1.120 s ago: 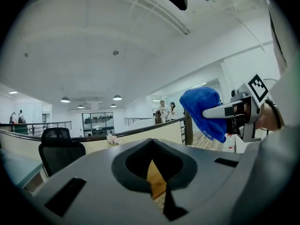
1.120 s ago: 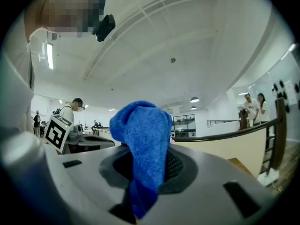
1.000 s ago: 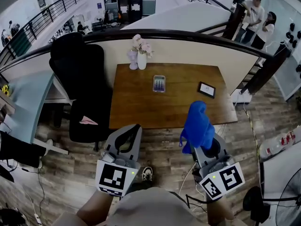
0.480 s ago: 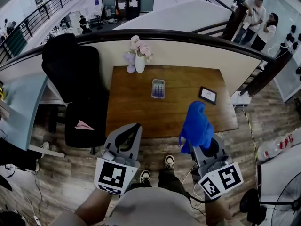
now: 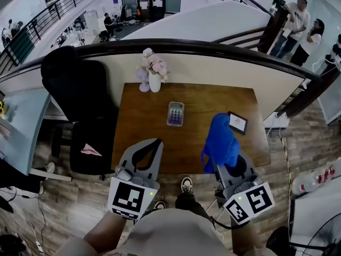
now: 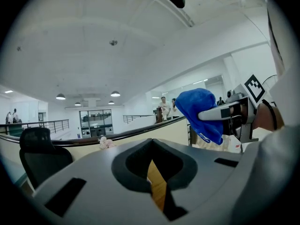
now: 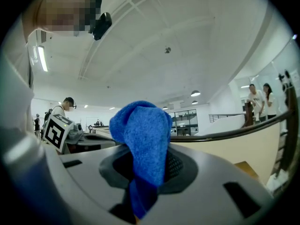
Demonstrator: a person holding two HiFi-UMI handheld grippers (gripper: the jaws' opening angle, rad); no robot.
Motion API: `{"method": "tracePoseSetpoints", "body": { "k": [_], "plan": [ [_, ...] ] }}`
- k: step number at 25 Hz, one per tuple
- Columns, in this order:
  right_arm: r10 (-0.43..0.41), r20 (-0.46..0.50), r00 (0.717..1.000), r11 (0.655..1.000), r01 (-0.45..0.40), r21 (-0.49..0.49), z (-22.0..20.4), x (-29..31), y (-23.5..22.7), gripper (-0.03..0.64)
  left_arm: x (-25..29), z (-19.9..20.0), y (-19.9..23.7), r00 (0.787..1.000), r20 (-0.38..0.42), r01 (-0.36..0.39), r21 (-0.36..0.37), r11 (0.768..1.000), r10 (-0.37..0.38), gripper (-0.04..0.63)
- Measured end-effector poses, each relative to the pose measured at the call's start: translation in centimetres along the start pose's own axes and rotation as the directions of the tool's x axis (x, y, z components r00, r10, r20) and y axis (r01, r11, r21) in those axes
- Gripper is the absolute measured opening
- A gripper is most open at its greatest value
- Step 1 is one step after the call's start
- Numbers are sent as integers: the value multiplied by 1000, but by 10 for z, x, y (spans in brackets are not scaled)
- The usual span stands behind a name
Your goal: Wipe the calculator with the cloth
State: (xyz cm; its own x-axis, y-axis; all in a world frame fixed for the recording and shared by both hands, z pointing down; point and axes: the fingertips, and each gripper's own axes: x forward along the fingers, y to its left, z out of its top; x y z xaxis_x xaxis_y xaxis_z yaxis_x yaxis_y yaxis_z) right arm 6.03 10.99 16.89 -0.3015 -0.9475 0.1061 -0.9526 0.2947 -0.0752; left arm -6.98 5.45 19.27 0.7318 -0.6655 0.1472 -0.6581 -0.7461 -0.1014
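Note:
The calculator [image 5: 175, 113] lies flat near the middle of the brown wooden table [image 5: 205, 103], ahead of both grippers. A blue cloth [image 5: 220, 140] bunches upward out of my right gripper [image 5: 226, 163], which is shut on it at the table's near right edge. In the right gripper view the cloth [image 7: 145, 144] fills the space between the jaws of that gripper [image 7: 149, 175]. My left gripper [image 5: 151, 146] hovers at the near left edge, shut with nothing in it. Its jaws [image 6: 152, 146] meet with only a sliver of wood showing, and the cloth [image 6: 199, 109] shows to the right.
A vase of pink flowers [image 5: 153, 71] stands at the table's far left. A small black-framed screen [image 5: 237, 122] lies at the right. A black office chair [image 5: 80, 100] sits left of the table. A curved rail [image 5: 213, 47] runs behind it. People [image 5: 295, 20] stand at the far right.
The view has shifted toward the table, so the table and calculator now sit lower and closer. Both grippers keep their pose, the right one still holding the cloth.

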Motion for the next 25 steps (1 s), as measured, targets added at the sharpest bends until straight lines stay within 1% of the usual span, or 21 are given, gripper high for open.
{"method": "tracePoseSetpoints", "body": {
  "k": [4,10,14,17,22,25],
  "plan": [
    [47,-7,999,999,-47,-2,5,29,-38,100,39,6,5,999,-11,-33,2,999,33,2],
    [136,-14,991,991,-136,2,12,71,-89,100,94,9,16,993,-45,-112,-5,994,112,2],
    [192,-28,981,981,-192,5,8,95,-116,100,121,5,20,984,-77,-160,23,987,161,2],
    [231,-34,972,973,-230,8,5,109,-131,100,135,1,21,976,-100,-193,31,981,195,2],
    [269,-61,961,963,-268,22,-7,126,-148,98,149,-8,28,955,-128,-269,15,963,269,2],
    [289,-79,954,957,-287,32,-14,136,-151,98,153,-12,35,949,-141,-285,-5,959,281,2]
  ]
}}
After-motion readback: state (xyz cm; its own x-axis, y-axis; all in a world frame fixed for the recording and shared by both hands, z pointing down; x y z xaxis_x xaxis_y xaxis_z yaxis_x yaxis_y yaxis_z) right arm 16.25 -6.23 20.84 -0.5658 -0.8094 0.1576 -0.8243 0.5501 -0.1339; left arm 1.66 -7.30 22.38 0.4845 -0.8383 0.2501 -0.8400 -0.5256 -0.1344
